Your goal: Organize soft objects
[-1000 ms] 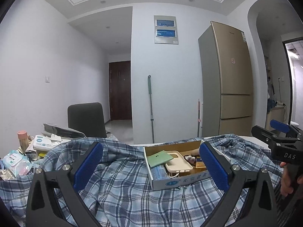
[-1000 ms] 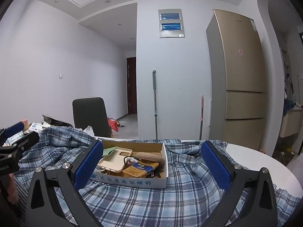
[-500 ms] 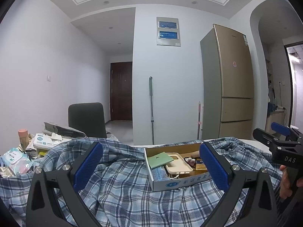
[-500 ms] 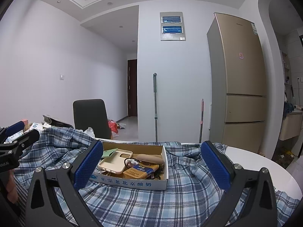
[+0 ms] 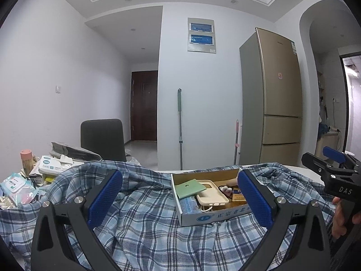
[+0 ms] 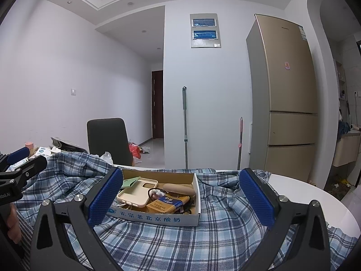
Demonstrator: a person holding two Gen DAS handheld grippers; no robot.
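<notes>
Right now, scene: I have a blue plaid shirt (image 5: 144,221) spread in rumples over the white surface (image 6: 315,198), with a shallow cardboard box (image 6: 158,218) sitting on top of it.
Task's thing: the plaid shirt is the soft object; in the left wrist view it fills everything from 3 o'clock round to 9 o'clock, and its far edge bunches at about 11 o'clock.
Box contents: a cream phone case (image 6: 137,190), a green card (image 5: 189,187), a yellow packet (image 6: 167,204) and a cable; these are hard odds and ends resting in the box.
Left gripper (image 5: 180,199): released, blue pads wide apart, nothing between them, hovering above the cloth and aimed level across it.
Right gripper (image 6: 181,199): likewise released and empty, pads flanking the box in its own view, aimed level toward the fridge (image 6: 288,94) wall.
Hands: from the left wrist view I see the person's fingers (image 5: 338,220) wrapped round the right gripper's handle at 3 o'clock.
Stage, my judgement: the shirt lies unfolded with the box pinning it; how far the tidying has run I cannot settle.
Doing it well: I would keep the box level if it must come off, since its contents are loose.
Cloth grip: I would pinch a single layer at an edge or corner, 1 gripper per side, and keep tension even so the folds do not drag.
Risk: pulling the shirt while the box sits on it could tip the box.
Clutter: tissue packs (image 5: 15,186) at 9 o'clock crowd the shirt's left edge.
</notes>
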